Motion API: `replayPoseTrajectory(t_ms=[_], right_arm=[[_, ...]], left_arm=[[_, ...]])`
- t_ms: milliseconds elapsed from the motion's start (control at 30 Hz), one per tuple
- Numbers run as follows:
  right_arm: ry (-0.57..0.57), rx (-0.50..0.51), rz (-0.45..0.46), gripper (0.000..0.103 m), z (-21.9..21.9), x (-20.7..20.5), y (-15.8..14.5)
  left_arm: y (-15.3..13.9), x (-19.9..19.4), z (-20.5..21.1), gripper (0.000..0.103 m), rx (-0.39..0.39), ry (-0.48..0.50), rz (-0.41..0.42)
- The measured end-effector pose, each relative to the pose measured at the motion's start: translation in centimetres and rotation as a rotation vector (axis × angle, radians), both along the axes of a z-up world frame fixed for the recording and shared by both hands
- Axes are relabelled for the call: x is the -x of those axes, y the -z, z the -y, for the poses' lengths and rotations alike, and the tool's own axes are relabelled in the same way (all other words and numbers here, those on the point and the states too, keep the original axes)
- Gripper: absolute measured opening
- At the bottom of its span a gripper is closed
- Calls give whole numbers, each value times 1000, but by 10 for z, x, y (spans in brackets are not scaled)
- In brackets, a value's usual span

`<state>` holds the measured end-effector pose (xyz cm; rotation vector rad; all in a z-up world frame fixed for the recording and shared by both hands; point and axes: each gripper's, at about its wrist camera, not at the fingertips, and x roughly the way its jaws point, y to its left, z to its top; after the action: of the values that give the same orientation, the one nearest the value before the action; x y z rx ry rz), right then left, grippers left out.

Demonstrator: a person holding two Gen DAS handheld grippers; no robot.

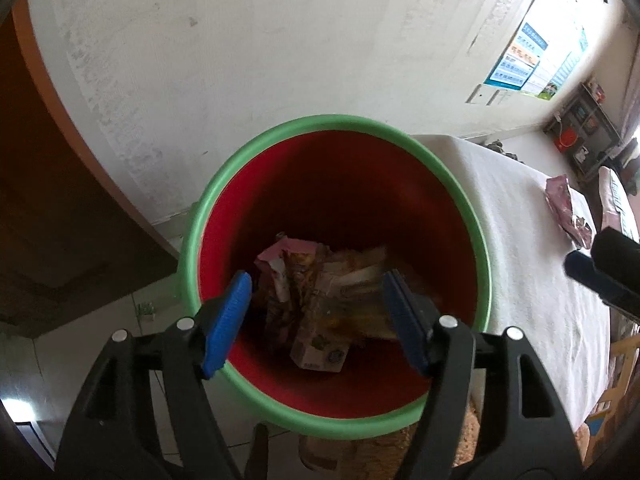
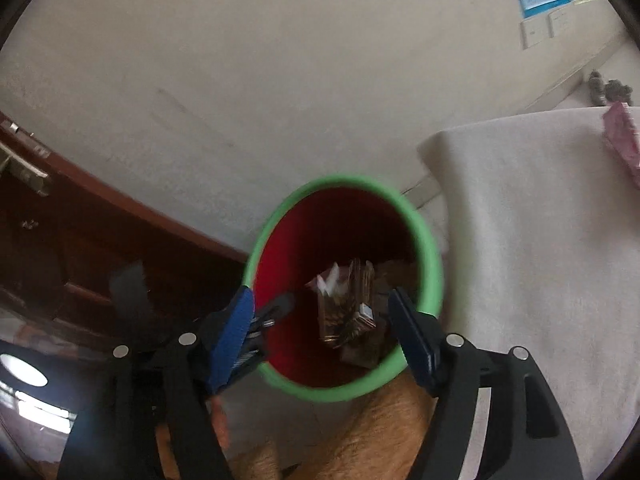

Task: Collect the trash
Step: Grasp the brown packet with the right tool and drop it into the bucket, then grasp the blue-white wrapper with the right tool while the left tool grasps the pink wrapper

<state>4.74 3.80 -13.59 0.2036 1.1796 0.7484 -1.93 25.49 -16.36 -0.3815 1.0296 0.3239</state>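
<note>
A red bin with a green rim stands below my left gripper, which is open and empty right over its mouth. Crumpled wrappers and a flattened carton lie at the bottom. In the right wrist view the same bin is below my right gripper, also open and empty, with the trash inside. My right gripper's tip shows at the right edge of the left wrist view. A pink wrapper lies on the white-covered table; it also shows in the right wrist view.
The bin stands against a white wall, with a brown wooden door to the left and the table to the right. A tan fuzzy surface lies just below the bin. Shelves stand far back right.
</note>
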Motion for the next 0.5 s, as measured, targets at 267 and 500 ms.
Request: replayPoseTrajectory(t_ms=[267, 500], right_arm=[[603, 233, 65, 68, 186, -84, 15], [796, 228, -89, 68, 246, -162, 46]], left_arm=[[4, -17, 21, 66, -28, 45, -15], [-10, -73, 90, 66, -13, 198, 11]])
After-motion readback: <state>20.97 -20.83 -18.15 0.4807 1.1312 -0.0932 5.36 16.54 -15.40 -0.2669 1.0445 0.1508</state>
